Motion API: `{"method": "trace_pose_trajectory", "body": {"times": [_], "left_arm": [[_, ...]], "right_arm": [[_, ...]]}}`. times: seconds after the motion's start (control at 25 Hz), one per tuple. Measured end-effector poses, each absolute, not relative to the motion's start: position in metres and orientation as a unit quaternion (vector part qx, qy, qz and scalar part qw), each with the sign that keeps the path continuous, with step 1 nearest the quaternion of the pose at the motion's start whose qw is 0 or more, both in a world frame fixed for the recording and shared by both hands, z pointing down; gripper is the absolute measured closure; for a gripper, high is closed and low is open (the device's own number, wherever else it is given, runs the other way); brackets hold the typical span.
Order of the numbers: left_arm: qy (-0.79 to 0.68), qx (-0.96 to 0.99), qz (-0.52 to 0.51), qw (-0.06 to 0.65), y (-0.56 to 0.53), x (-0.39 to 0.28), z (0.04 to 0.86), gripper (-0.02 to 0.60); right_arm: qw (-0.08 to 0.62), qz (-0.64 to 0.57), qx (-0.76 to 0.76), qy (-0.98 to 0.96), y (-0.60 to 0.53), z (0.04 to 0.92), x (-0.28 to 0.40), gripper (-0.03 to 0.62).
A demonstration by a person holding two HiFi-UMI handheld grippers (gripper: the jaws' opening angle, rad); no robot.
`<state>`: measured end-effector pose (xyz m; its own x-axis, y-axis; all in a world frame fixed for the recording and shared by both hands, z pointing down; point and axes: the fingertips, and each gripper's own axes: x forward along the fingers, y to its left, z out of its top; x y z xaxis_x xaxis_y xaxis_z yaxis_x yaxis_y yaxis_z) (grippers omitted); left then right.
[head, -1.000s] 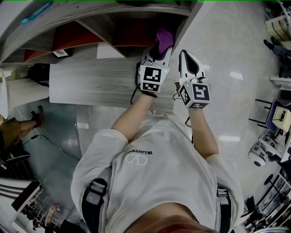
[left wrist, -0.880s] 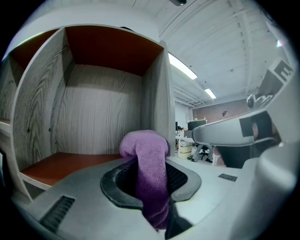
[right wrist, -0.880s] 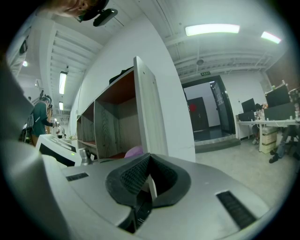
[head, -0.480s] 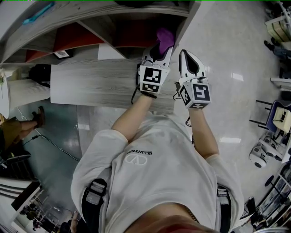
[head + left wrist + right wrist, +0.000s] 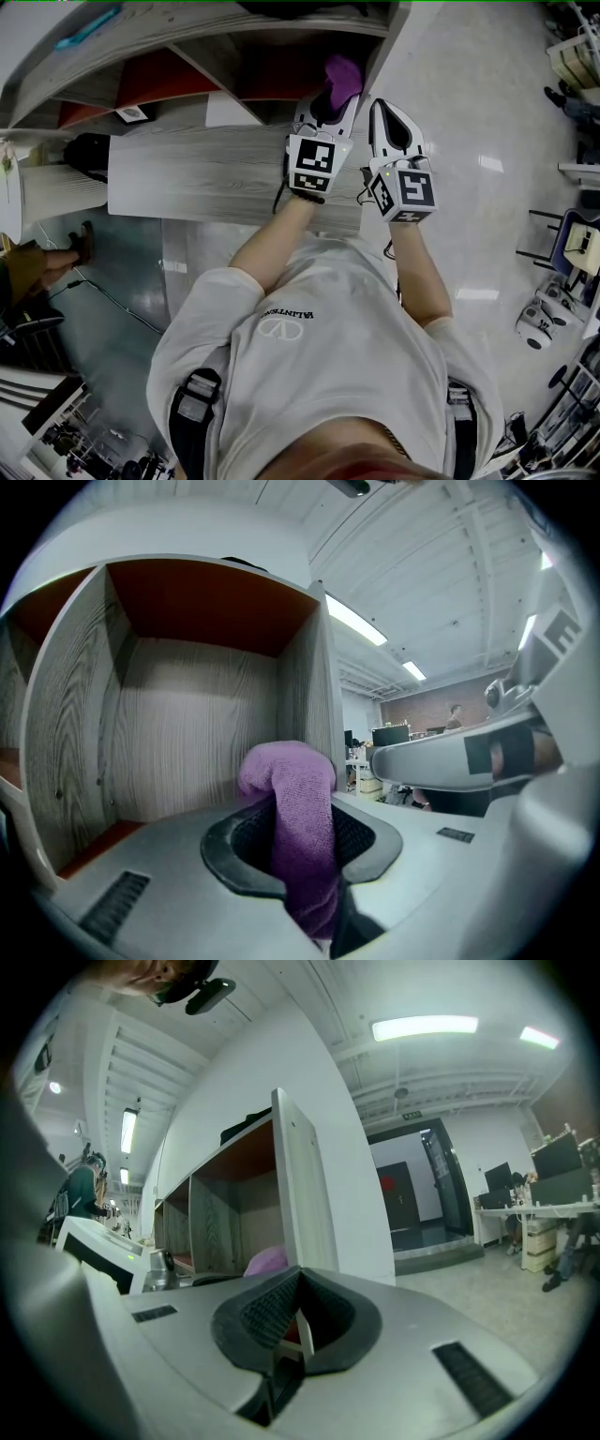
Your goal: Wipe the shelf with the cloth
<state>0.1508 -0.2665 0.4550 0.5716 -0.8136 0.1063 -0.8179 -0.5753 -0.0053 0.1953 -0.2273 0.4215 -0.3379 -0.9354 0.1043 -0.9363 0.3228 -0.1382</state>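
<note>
L tool [image 5: 325,105] was clamped on the purple cloth [image 5: 298,829]. The cloth was pinched btwn both jaws, w/ a rounded wad poking out past the tips. In the head view I saw that tool pointing into the end cubby [image 5: 187,714] of the wood-grain shelf unit [image 5: 216,173]. The cloth was at the cubby mouth, near its R side wall [image 5: 302,686]. I couldn't tell whether the cloth touched any surface. The cubby had grained back & side walls and a red-brown panel [image 5: 202,602] overhead. R tool [image 5: 386,117] sat just beside the L one, outside the unit's white end panel [image 5: 309,1194], w/ its jaws closed together & nothing btwn them.
</note>
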Motion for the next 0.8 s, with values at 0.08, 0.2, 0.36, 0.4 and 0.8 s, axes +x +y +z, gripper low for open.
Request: {"method": "trace_pose_trajectory", "body": {"times": [0.08,0.2,0.36,0.4,0.8], "left_arm": [[-0.460,0.886,0.045,0.022,-0.266,0.150,0.451,0.479],[-0.461,0.886,0.039,0.019,-0.265,0.150,0.442,0.479],[-0.462,0.886,0.031,0.011,-0.265,0.148,0.431,0.479],[-0.461,0.887,0.031,0.010,-0.265,0.148,0.429,0.479],[-0.458,0.888,0.027,-0.003,-0.263,0.148,0.409,0.479]], "right_arm": [[0.002,0.086,0.576,-0.813,-0.227,0.419,0.194,0.594],[0.000,0.084,0.578,-0.812,-0.226,0.416,0.195,0.594],[-0.004,0.082,0.579,-0.811,-0.225,0.413,0.195,0.593],[-0.004,0.082,0.578,-0.812,-0.224,0.411,0.195,0.593],[-0.015,0.064,0.575,-0.816,-0.224,0.388,0.191,0.593]]}}
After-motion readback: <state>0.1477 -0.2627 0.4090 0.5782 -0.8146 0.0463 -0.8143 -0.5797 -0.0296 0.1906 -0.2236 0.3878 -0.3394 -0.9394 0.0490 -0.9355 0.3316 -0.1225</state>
